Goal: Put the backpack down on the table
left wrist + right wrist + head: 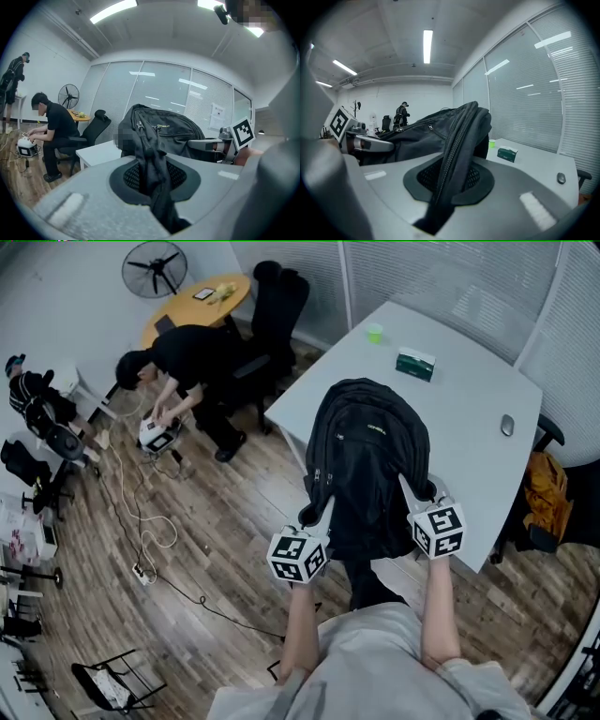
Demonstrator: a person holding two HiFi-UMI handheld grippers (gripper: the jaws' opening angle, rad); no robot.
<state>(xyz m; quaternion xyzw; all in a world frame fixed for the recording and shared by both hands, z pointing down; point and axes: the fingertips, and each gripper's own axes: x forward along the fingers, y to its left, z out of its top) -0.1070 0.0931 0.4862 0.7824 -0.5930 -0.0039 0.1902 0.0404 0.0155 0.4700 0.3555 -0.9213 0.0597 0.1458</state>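
The backpack (370, 460) hangs upright over the near edge of the worktop (469, 399), can't tell if it's touching. Left tongs (314, 514) and right tongs (413, 491) are each pinched tight on one side of it. A green cup (375, 332) sits well behind.

Office room, wood-plank floor (216, 549).
Blinds (441, 287) cover the glazed walls; 1 pedestal fan (155, 268) stands near 1 round wooden table (192, 301); 1 black office chair (281, 296) adjacent; ceiling strip lights (427, 46) lit.
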